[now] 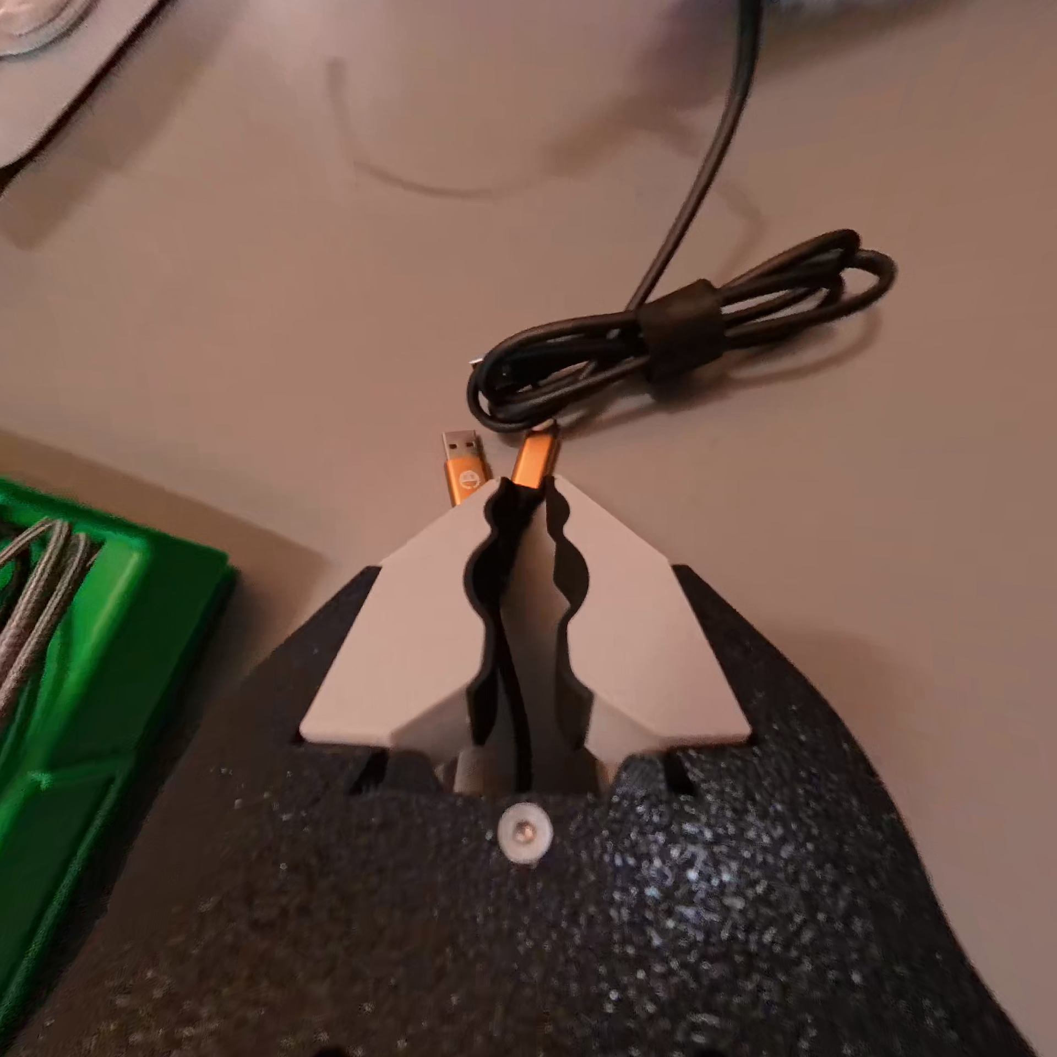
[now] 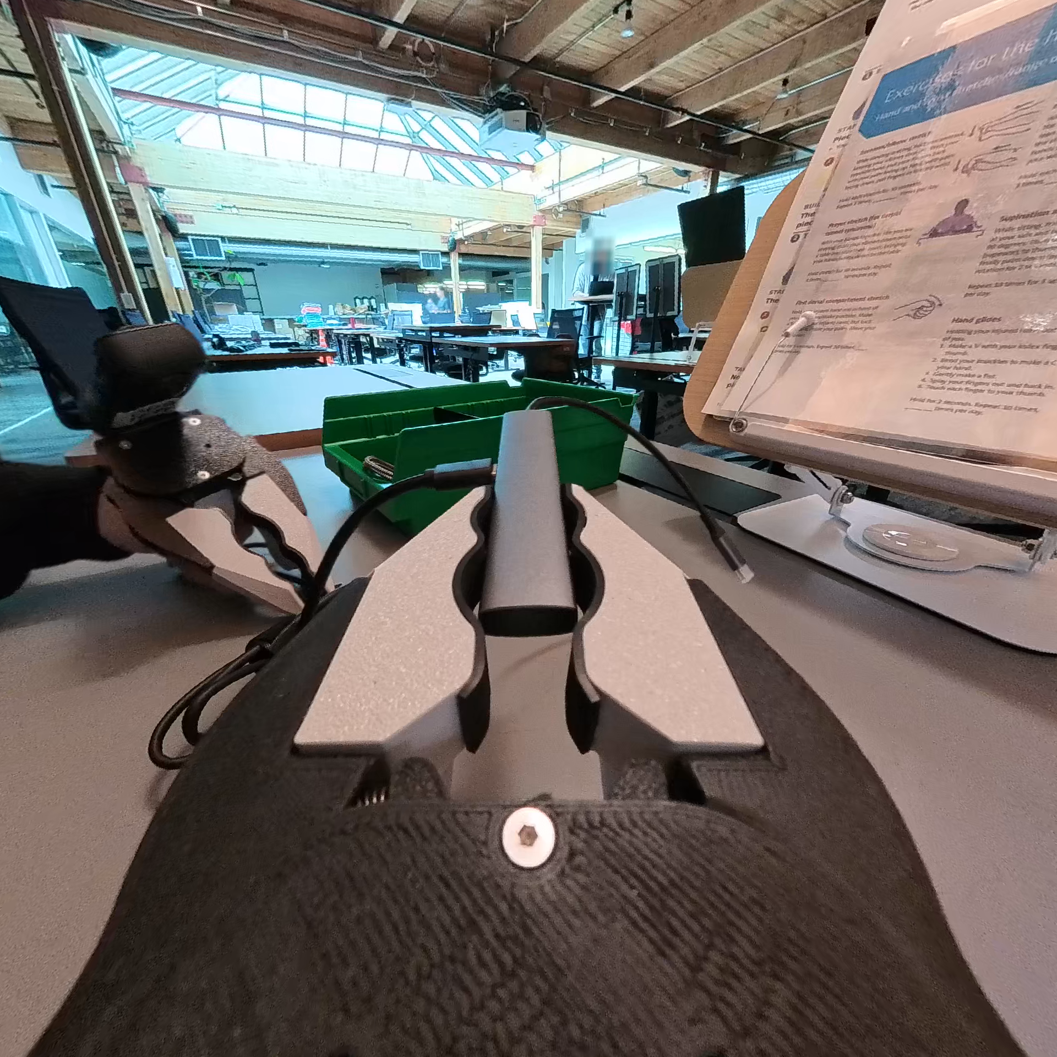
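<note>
Your left gripper (image 1: 525,486) clamps an orange-plugged cable (image 1: 532,457) at frame centre; its USB plug (image 1: 464,464) bears a round logo. Your right gripper (image 2: 527,503) grips a grey USB hub (image 2: 526,515).

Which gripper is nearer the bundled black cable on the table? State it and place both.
Left. The left gripper, shut on an orange-plugged cable, has its tips almost at the bundled black cable. The right gripper holds a grey hub raised farther back.
</note>
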Motion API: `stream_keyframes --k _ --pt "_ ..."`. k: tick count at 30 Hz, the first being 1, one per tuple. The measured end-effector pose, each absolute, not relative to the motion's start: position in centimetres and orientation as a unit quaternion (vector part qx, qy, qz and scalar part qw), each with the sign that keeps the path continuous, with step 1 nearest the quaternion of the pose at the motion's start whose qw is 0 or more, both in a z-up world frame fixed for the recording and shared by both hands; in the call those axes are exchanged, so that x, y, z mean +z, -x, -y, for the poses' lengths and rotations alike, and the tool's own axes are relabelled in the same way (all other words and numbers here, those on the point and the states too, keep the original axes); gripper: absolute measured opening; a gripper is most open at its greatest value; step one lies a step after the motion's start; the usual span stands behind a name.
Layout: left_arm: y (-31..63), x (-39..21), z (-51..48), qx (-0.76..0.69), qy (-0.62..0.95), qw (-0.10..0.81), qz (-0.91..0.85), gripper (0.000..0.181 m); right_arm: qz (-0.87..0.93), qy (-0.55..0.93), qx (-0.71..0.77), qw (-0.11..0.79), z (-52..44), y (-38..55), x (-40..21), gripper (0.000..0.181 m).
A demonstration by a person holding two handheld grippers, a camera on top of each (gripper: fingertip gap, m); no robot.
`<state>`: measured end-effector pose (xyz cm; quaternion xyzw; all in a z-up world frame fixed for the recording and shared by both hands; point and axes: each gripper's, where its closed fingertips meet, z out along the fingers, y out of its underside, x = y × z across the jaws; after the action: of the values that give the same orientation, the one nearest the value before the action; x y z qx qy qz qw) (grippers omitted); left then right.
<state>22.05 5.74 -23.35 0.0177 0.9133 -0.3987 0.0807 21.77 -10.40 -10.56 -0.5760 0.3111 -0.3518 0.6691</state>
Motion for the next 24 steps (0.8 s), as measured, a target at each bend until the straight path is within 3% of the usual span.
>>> stream_keyframes --k 6,14,18,24 --pt "-22.9 -23.3 -5.7 -0.359 0.076 0.150 -0.918 0.009 -0.312 0.576 -0.353 0.667 10.4 -21.7 -10.6 0.022" --pt "-24.5 -20.4 -6.3 -0.404 0.210 0.143 -0.879 0.009 -0.315 0.570 -0.362 0.668 10.9 -21.7 -10.3 0.022" --pt "-26.2 -19.0 -8.7 -0.384 0.260 0.190 -0.866 0.009 -0.313 0.570 -0.366 0.665 10.9 -21.8 -10.3 0.022" --pt "-24.1 -14.1 -5.4 -0.447 0.264 0.151 -0.842 0.009 -0.316 0.567 -0.378 0.660 10.8 -21.9 -10.2 0.022"
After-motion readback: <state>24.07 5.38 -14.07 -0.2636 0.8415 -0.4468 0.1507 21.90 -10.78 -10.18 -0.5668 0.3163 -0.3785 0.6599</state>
